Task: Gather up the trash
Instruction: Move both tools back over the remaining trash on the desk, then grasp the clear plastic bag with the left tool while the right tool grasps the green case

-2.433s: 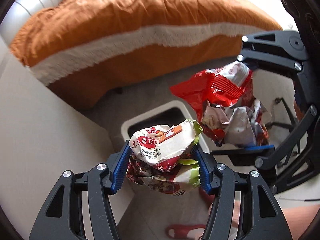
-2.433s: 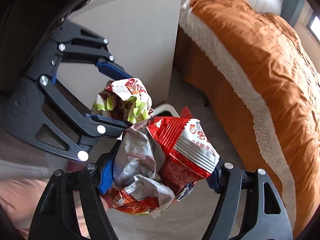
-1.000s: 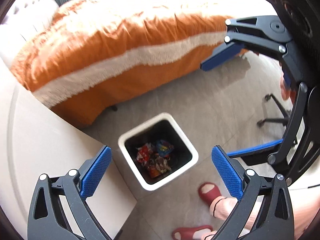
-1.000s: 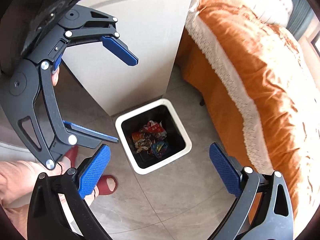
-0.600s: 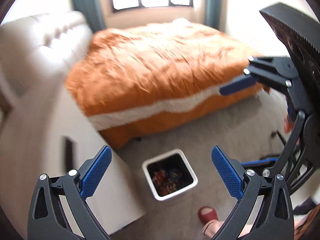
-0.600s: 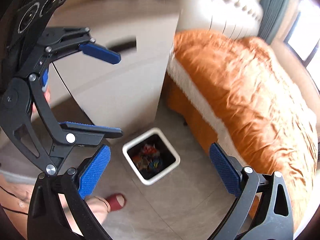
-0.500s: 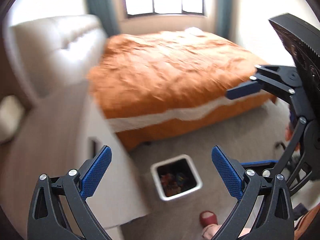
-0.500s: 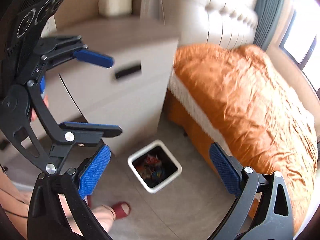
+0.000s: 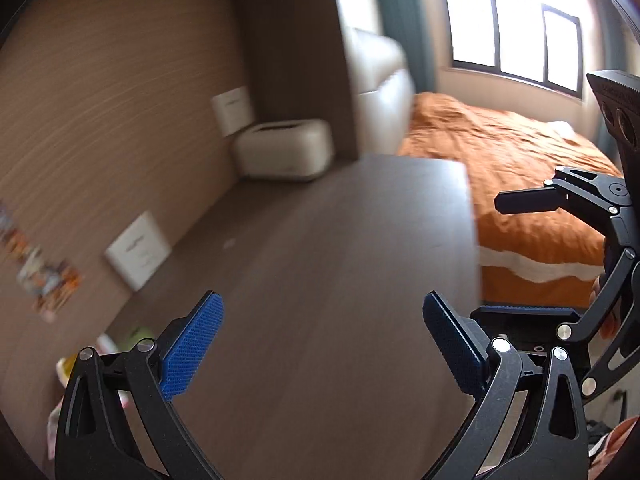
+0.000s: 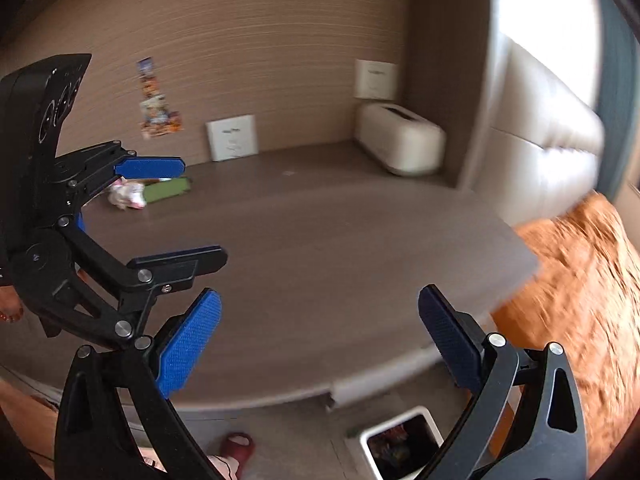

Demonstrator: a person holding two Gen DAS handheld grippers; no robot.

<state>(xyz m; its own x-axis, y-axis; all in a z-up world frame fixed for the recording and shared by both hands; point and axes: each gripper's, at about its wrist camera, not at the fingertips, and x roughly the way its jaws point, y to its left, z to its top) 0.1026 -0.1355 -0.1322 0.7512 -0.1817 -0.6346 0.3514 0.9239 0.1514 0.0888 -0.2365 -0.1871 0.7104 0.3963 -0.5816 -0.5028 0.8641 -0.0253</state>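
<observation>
Left gripper (image 9: 322, 344): spread wide with nothing between its blue pads, held over the bare near part of the desk (image 9: 320, 260); in the right wrist view it shows at the left (image 10: 176, 212), its upper finger (image 10: 150, 168) reaching over the trash at the far left of the desk.
Crumpled wrapper (image 10: 128, 195): a pale, pink-tinted wad lying on the far left of the desk, close to the wall; too blurred to give it a long axis or a heading.
Green packet (image 10: 166, 190): flat on the desk, touching or just beside the wrapper on its right; its long axis runs left to right, roughly along the wall.
Same trash, left wrist view: blurred pale and green scraps (image 9: 120, 340) at the left edge, just beyond the left gripper's left finger.
Wall sticker (image 10: 158, 108): a strip of colourful pictures on the wood-grain wall above the trash.
White wall plate (image 10: 232, 137): on the wall right of the sticker, at desk level.
Tissue box (image 10: 400, 144): cream, rounded, at the far right corner of the desk, long axis running from far left to near right.
Right gripper (image 10: 320, 344): fully parted and holding nothing, over the near edge of the desk.
Bin (image 10: 366, 442): white, square, on the floor below the near desk edge, with coloured wrappers (image 10: 394, 446) inside.
Bed (image 10: 580, 288): orange cover, right of the desk.
</observation>
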